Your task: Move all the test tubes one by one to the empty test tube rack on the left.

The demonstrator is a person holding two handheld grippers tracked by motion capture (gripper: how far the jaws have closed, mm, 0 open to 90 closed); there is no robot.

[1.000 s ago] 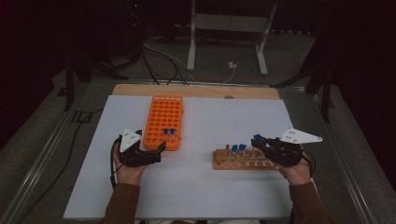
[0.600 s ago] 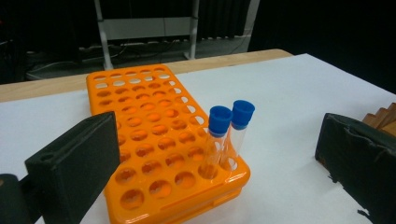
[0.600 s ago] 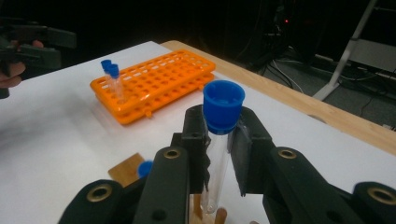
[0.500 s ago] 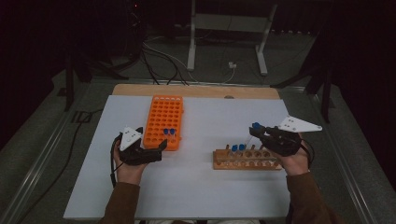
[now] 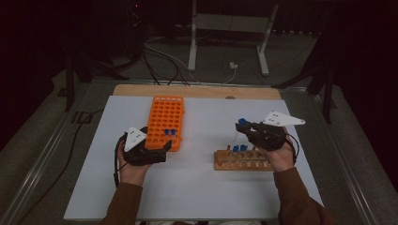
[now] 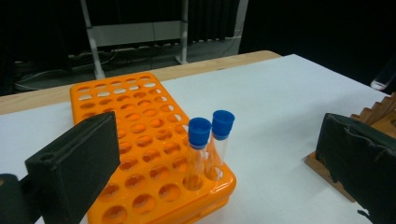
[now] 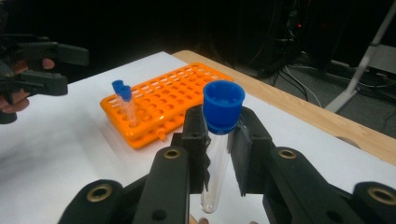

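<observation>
On the white bench [image 5: 197, 187] stands an orange rack [image 5: 165, 122] on the left side and a wooden rack [image 5: 241, 160] on the right side, well apart from each other. The right gripper [image 7: 219, 135] holds a clear tube with a blue cap [image 7: 220, 140] between its two jaws, which press on it just below the cap; the tube stands almost upright and its round bottom hangs free. In the high view this gripper [image 5: 245, 127] is in the air above the left end of the wooden rack, and the tube hangs down from it, clear of the rack. Two tubes with blue caps [image 5: 237, 149] stand in the wooden rack near its left end. The left gripper [image 5: 162, 149] is just beside the near right corner of the orange rack, with its jaws wide apart and nothing between them. Two more tubes with blue caps [image 6: 210, 144] stand side by side in holes at that corner of the orange rack, and in the left gripper view they appear between the open jaws but farther off, not touched.
</observation>
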